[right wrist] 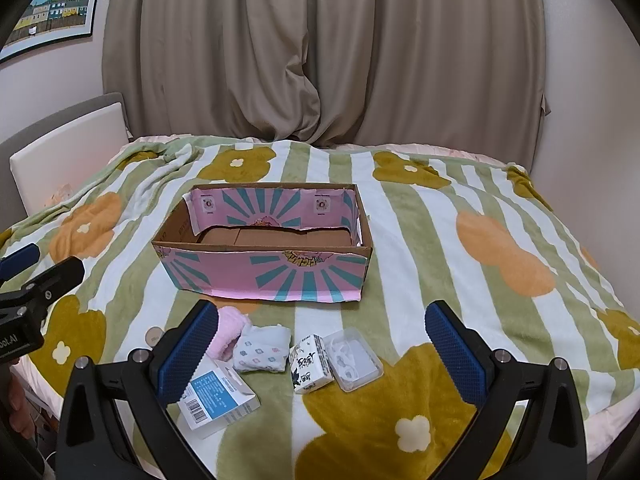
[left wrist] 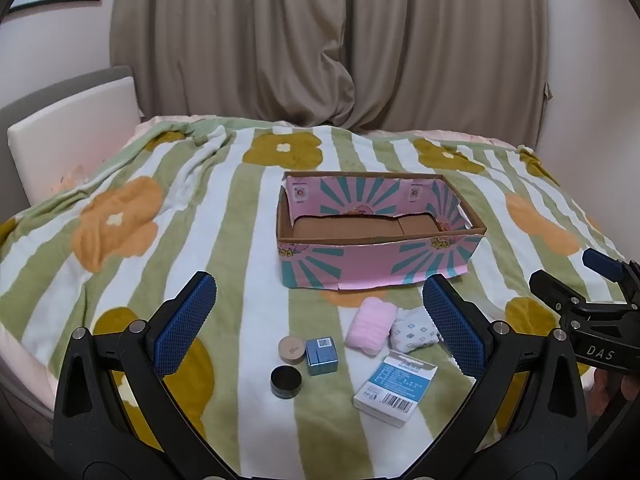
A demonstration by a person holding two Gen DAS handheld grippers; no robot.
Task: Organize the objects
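An open pink cardboard box [left wrist: 372,266] [right wrist: 272,276] stands empty on the bed. In front of it lie a tan round tin [left wrist: 291,348], a black round tin [left wrist: 285,381], a small blue box [left wrist: 322,356], a pink rolled cloth [left wrist: 370,326] [right wrist: 228,330], a patterned white cloth [left wrist: 414,332] [right wrist: 262,350], a blue-white carton [left wrist: 396,388] [right wrist: 218,398], a tissue pack [right wrist: 310,364] and a clear plastic case [right wrist: 354,360]. My left gripper [left wrist: 320,326] is open above the small items. My right gripper [right wrist: 320,350] is open above the tissue pack.
A striped floral blanket [right wrist: 460,248] covers the bed. Beige curtains [left wrist: 320,48] hang behind it. A white headboard [left wrist: 68,140] stands at the left. The right gripper shows at the right edge of the left wrist view [left wrist: 592,300].
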